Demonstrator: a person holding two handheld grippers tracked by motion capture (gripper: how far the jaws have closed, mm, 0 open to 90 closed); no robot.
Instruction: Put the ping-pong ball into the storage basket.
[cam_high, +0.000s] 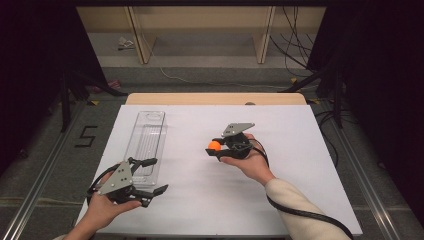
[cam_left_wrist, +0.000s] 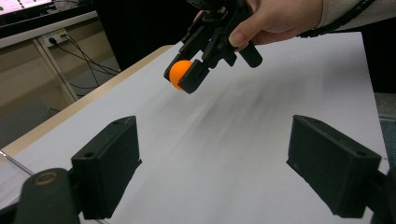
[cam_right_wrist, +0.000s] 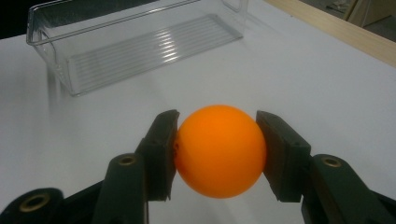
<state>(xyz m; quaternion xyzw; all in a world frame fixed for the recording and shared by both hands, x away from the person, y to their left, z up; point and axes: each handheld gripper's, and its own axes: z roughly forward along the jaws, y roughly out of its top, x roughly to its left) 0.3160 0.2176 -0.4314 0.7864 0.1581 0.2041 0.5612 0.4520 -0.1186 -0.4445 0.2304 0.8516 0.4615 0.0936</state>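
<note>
left hand (cam_high: 102, 207) coming in from the bottom left, gripping the left gripper (cam_high: 152, 176) with its jaws sitting wide apart, right forearm in a cream sleeve (cam_high: 295, 205) reaching in, right gripper (cam_high: 214, 146) pinching an orange ball (cam_right_wrist: 219, 150), pointing left

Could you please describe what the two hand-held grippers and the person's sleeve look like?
Both are black, with two blocky flat-faced jaws. The left hand-held gripper and the right hand-held gripper each carry a grey three-cornered plate on top, dotted with small holes. A thick black cable trails from the right one along a cream sleeve. Brass-coloured rivets show at the jaw pivots.
</note>
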